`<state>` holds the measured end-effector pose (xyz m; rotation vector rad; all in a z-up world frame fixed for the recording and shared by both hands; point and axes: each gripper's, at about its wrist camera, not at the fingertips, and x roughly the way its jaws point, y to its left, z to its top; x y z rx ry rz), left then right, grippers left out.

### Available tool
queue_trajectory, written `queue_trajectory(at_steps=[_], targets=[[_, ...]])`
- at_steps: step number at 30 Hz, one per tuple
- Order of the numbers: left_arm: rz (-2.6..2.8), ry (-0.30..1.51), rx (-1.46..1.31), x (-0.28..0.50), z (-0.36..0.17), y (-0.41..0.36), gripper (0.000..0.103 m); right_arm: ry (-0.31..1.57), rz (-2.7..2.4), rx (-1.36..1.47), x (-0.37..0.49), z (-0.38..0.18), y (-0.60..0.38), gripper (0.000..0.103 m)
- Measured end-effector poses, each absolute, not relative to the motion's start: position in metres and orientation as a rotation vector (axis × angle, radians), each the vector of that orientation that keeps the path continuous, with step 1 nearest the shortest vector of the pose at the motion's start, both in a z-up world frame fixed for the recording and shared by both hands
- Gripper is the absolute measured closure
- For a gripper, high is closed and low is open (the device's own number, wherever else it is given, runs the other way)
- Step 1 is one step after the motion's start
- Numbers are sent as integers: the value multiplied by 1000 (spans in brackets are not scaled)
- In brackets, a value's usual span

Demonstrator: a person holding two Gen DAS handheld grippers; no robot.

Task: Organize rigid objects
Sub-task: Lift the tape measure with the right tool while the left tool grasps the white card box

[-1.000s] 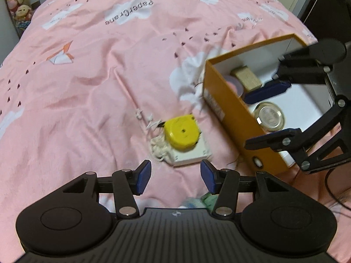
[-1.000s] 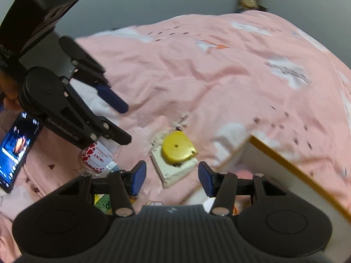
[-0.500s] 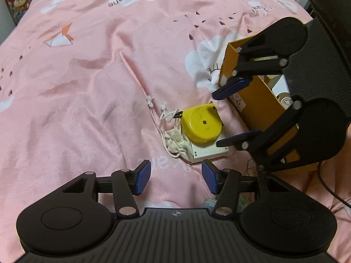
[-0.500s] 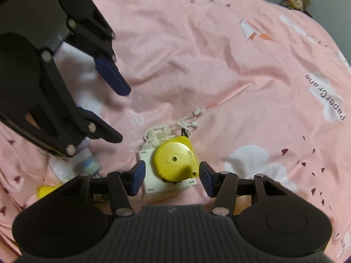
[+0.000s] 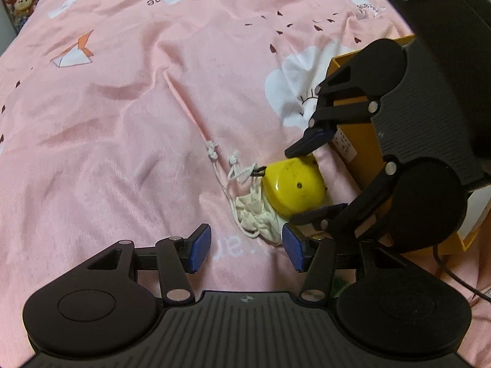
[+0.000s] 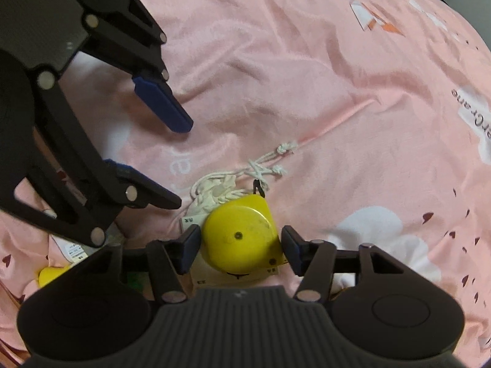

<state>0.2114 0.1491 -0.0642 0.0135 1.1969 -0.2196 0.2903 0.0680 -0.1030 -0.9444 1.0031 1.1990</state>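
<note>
The round yellow plastic tape measure point(image 6: 242, 239) is seen on a flat white box point(image 6: 233, 276) on the pink bed cover point(image 6: 307, 76), close to the orange cardboard box point(image 5: 362, 141) by the bed's edge. The right claw point(image 6: 239, 250) is spread around it, not yet squeezing. The left claw point(image 5: 247, 251) is spread and holds nothing. The yellow sides should be squeezed evenly, so the white string bag point(image 5: 257, 214) is not caught.

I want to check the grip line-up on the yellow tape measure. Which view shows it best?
The right wrist view: the yellow tape measure sits between the open right gripper fingers, face up. The left wrist view shows it farther off, partly hidden by that gripper.
</note>
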Motion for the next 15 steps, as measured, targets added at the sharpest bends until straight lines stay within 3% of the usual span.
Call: queue_trajectory(at_steps=[10, 15], targets=[[-262, 1188, -12, 215, -67, 142, 40, 946, 1168, -953, 280, -89, 56, 49], [-262, 1205, -11, 224, -77, 135, 29, 869, 1128, -1028, 281, -78, 46, 50]])
